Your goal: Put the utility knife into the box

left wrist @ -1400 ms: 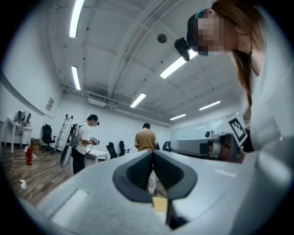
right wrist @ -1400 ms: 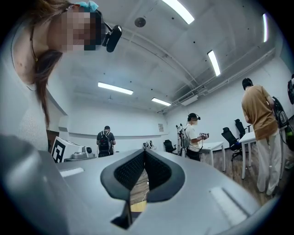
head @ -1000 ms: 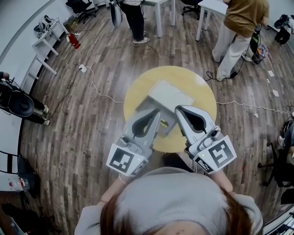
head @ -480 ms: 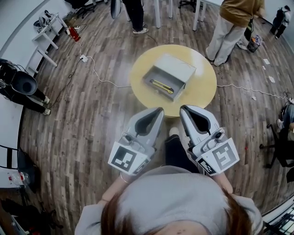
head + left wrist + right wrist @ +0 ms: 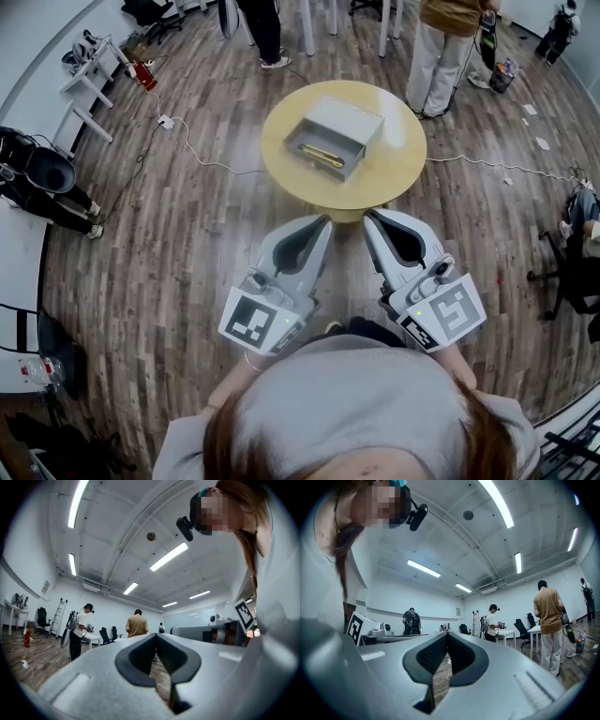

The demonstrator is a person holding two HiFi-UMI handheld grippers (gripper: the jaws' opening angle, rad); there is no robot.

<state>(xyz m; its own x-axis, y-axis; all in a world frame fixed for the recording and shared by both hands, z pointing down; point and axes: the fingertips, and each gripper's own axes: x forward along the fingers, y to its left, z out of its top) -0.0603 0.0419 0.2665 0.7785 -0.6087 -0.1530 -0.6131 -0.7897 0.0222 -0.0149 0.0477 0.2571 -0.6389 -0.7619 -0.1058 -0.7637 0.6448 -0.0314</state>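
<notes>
A yellow utility knife (image 5: 322,155) lies inside the grey open box (image 5: 343,120), which sits on the round yellow table (image 5: 394,169) ahead in the head view. Both grippers are held well back from the table, over the floor near the person's body. My left gripper (image 5: 325,221) is shut with nothing in it, and its tips meet in the left gripper view (image 5: 156,636). My right gripper (image 5: 366,216) is shut and empty too, with its tips touching in the right gripper view (image 5: 447,634). Both gripper views point up across the room; neither shows the box or the knife.
Wooden floor lies between me and the table. A white cable (image 5: 192,150) runs along the floor left of the table. Two people (image 5: 441,47) stand beyond the table near white desks. A white shelf (image 5: 89,70) is far left, and a chair (image 5: 572,272) is at the right.
The table with the box has drawn away from me and shrunk in the head view. Both grippers came off the box and now hang shut over the floor. The knife stays in the box.
</notes>
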